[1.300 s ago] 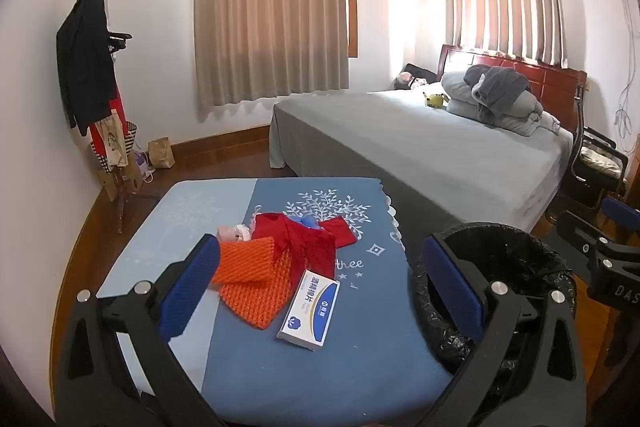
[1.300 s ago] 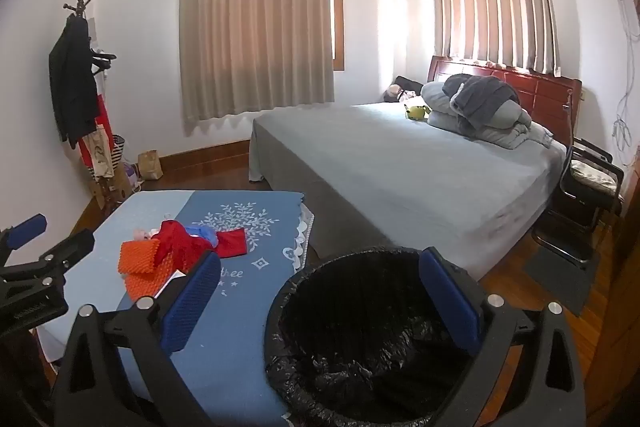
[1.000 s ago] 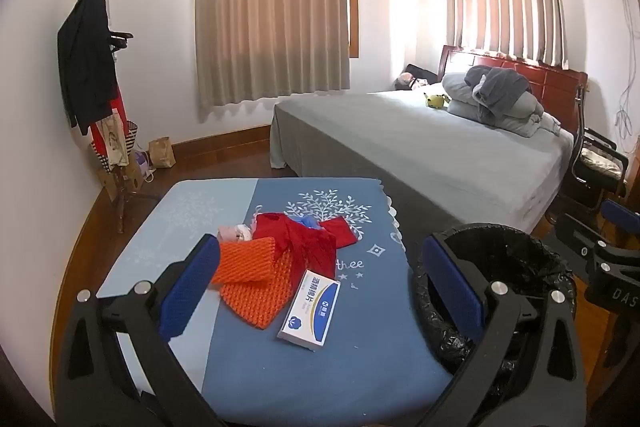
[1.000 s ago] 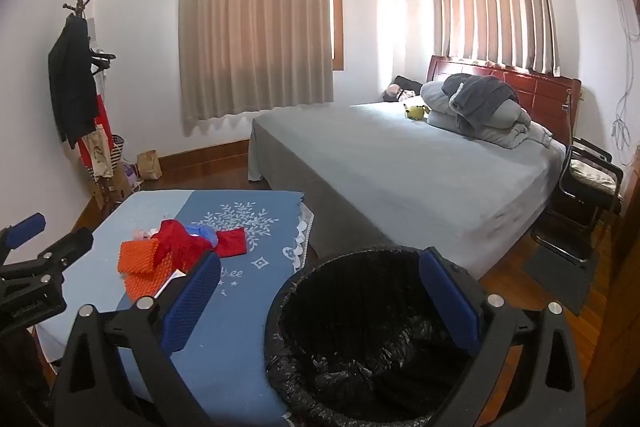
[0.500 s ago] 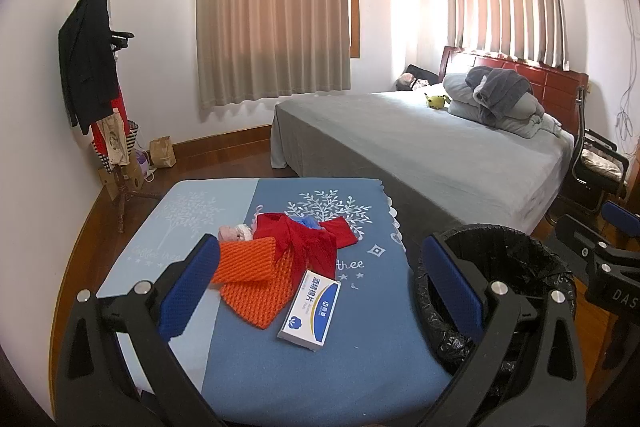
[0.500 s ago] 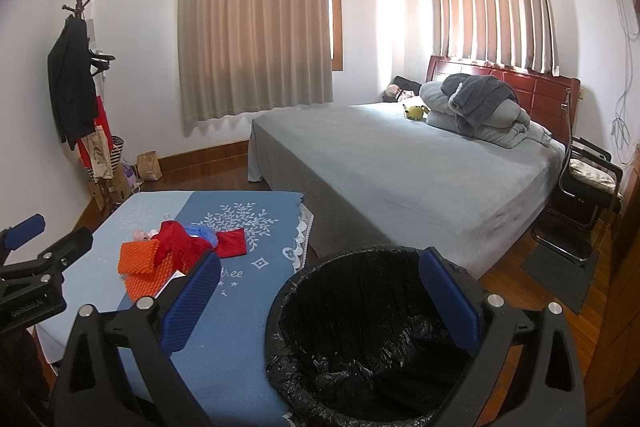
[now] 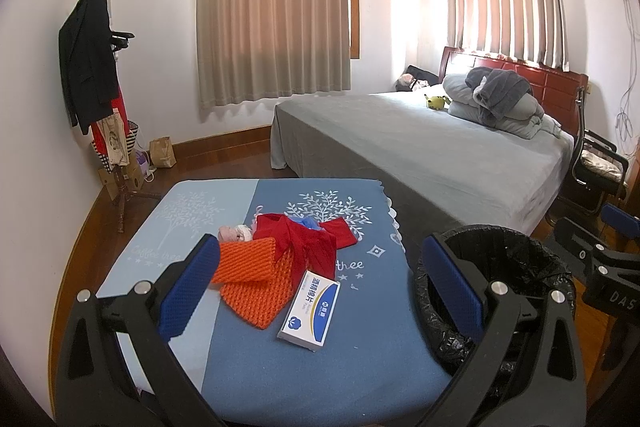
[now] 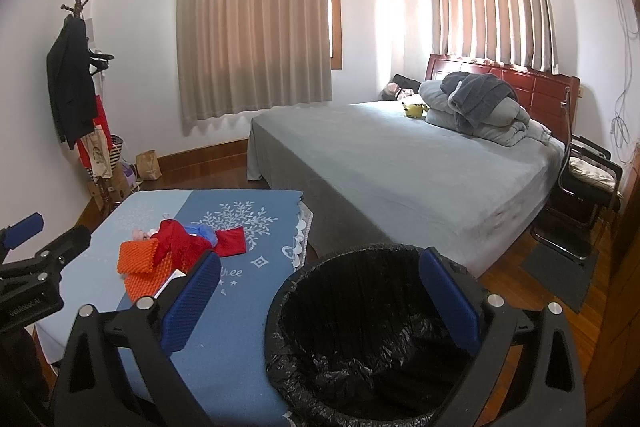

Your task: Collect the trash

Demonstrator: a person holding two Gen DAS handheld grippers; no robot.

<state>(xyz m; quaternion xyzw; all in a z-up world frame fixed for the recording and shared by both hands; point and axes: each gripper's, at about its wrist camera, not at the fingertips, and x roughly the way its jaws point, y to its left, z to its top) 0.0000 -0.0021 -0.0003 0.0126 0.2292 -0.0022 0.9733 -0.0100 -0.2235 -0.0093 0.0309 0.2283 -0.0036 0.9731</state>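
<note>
A bedroom with a grey bed (image 7: 420,151) in the right half of the frame and a coat stand (image 7: 100,75) at the left edge holds a low table under a blue cloth (image 7: 248,355) in the lower centre. On it the trash lies bunched: orange netting (image 7: 252,279), red cloth (image 7: 308,243), a white and blue box (image 7: 310,311) touching the netting, and small pink and blue scraps too crumpled to identify. The black-lined bin (image 8: 360,327) stands just beside the table's right edge, its near rim cut off at the bottom; the left gripper (image 7: 320,287) is spread wide and empty over the pile, and the right gripper (image 8: 320,299) is spread empty over the bin.

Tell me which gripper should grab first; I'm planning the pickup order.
Left, probably. The left gripper is open and faces the white box and orange mesh, while the right gripper is above the black-lined bin.
</note>
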